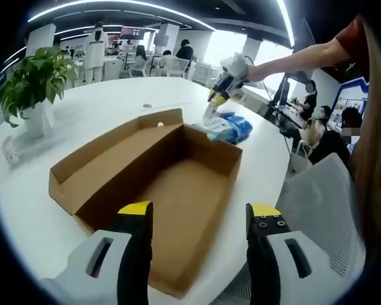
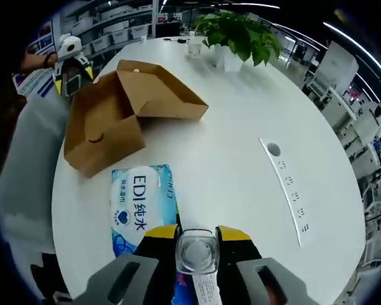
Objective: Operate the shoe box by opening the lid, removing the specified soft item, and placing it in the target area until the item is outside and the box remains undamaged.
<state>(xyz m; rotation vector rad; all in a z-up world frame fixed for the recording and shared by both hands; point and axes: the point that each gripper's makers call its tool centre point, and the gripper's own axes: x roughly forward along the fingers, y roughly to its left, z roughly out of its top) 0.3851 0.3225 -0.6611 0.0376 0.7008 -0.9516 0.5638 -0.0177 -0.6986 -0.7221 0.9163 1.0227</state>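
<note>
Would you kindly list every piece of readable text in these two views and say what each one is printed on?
"EDI 纯水": on the blue and white soft wipes pack lying on the white table, beside the open brown cardboard shoe box.
Smaller print under that heading on the pack: too small to read.
Markings on the table's inset strip: blurred, unreadable.

A white, rounded tabletop (image 2: 241, 165) carried everything. On it sat an open brown cardboard shoe box (image 1: 171, 184), its lid folded back and resting on the surface. Just beside one short end of the box lay a blue-and-white pack of wet wipes (image 2: 140, 206), flat on the white surface. A potted green plant (image 2: 238, 35) in a white pot stood near the far edge, well apart from the box. A small round grey disc (image 2: 274, 150) was set into the surface.
</note>
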